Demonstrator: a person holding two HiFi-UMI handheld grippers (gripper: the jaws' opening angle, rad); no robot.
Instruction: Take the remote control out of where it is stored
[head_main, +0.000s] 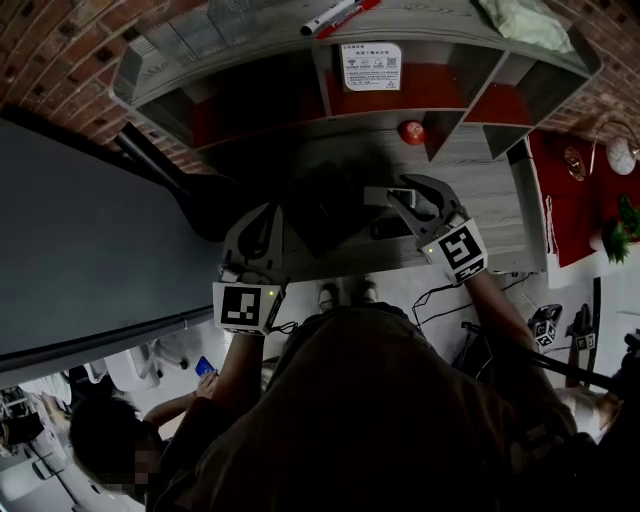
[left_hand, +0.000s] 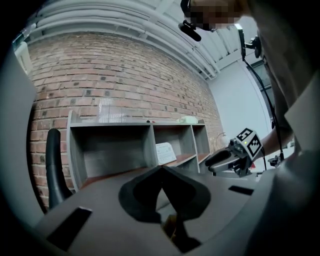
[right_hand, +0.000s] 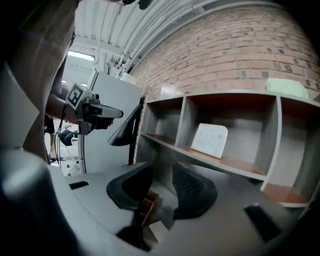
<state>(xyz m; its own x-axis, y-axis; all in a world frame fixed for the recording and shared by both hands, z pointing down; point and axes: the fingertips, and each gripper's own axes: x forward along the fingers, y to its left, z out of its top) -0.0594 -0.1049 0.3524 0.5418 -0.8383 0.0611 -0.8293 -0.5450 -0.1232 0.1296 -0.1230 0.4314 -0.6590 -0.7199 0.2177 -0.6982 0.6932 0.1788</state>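
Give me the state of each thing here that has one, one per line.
left gripper: shut, tips together, empty.
right gripper: open, nothing between the jaws.
card: upright in a compartment of the shelf.
markers: lying on the shelf top.
green cloth: crumpled on the shelf top.
remote control: not in view.

Your head camera looks steeply down on the shelf unit (head_main: 430, 30); the cameras on your left gripper (head_main: 276, 210) and right gripper (head_main: 388, 205) face that same unit level, from close by.

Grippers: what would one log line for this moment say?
left gripper shut | right gripper open | both facing shelf | remote not seen
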